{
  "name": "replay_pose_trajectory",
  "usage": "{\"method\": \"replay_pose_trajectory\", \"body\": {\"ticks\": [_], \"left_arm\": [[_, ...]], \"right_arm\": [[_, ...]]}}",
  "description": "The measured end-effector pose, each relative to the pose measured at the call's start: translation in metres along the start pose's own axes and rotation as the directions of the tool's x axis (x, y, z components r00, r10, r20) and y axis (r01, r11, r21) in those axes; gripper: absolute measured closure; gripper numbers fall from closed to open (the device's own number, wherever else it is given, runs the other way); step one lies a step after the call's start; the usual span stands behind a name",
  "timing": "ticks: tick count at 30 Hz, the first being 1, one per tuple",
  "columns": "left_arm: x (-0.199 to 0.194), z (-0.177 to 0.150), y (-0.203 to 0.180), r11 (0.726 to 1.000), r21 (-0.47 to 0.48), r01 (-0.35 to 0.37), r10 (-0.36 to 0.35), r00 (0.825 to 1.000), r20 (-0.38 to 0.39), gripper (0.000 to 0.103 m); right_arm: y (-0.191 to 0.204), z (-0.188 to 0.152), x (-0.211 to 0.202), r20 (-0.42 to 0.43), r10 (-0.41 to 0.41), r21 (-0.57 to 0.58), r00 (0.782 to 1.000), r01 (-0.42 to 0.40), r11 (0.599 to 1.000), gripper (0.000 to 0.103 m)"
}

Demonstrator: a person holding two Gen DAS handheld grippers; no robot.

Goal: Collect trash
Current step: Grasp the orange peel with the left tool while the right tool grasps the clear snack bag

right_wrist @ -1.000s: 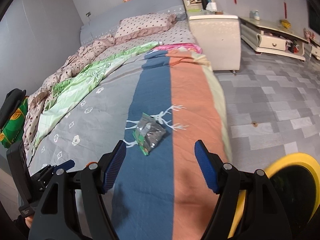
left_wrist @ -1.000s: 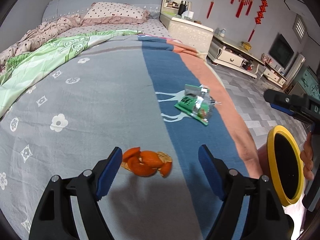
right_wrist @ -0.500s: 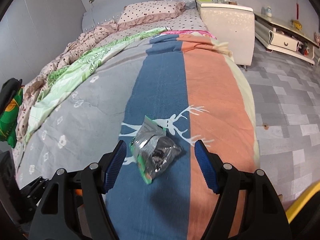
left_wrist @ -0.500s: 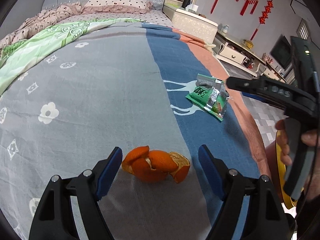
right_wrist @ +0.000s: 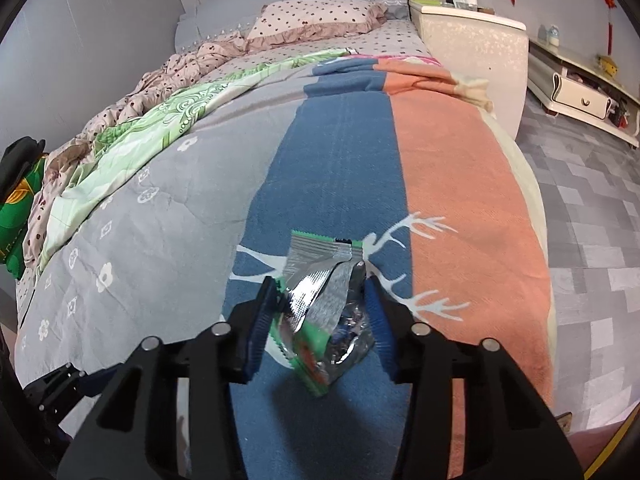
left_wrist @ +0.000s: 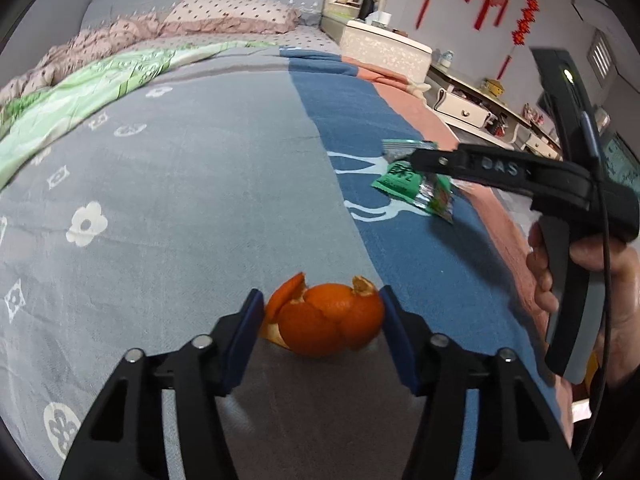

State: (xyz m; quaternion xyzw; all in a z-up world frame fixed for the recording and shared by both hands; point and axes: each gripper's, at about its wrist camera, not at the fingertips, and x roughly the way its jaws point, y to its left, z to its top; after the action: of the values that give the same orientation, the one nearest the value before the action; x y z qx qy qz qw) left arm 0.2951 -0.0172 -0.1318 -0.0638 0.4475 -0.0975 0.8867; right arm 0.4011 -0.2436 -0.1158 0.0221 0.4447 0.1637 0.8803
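Orange peel [left_wrist: 328,320] sits on the grey part of the bed [left_wrist: 180,184] cover, right between the left gripper [left_wrist: 322,320] fingers [left_wrist: 246,328]. Fingers closing; right pad looks to touch the peel, left pad is at its edge, so pressing grip not confirmed. Same view: green foil wrapper [left_wrist: 416,190] further off on the blue stripe, right gripper's black body across it, a hand [left_wrist: 592,280] on the handle.

Right wrist view: right gripper [right_wrist: 320,316] is down on the wrapper [right_wrist: 324,312], blue stripe, by the white deer print. Fingers [right_wrist: 260,328] closing, both pads against the crumpled foil edges. Wrapper lies on the cover. Grey tiled floor [right_wrist: 592,248] to the right.
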Motion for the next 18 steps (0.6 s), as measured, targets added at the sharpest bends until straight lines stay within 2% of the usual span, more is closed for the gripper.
{"method": "replay_pose_trajectory", "body": {"ticks": [5,9,13,18], "left_arm": [[-0.001,-0.001,-0.009,0.999,0.044,-0.01,0.01,1.0,0.009,0.063],[-0.002,-0.001,-0.009,0.999,0.05,-0.009,0.008,1.0,0.01,0.066],[-0.003,0.0,-0.008,0.999,0.049,-0.004,0.003,1.0,0.009,0.067],[-0.009,0.0,-0.009,0.999,0.045,0.006,-0.006,1.0,0.008,0.068]], "right_arm": [[0.007,0.001,0.002,-0.002,0.007,-0.025,1.0,-0.007,1.0,0.077],[0.01,0.001,0.002,-0.003,0.01,-0.019,1.0,-0.01,1.0,0.083],[0.011,0.001,-0.007,0.018,0.004,-0.02,1.0,-0.003,1.0,0.086],[0.004,0.003,-0.033,0.045,0.037,0.013,0.998,-0.038,0.999,0.086]]}}
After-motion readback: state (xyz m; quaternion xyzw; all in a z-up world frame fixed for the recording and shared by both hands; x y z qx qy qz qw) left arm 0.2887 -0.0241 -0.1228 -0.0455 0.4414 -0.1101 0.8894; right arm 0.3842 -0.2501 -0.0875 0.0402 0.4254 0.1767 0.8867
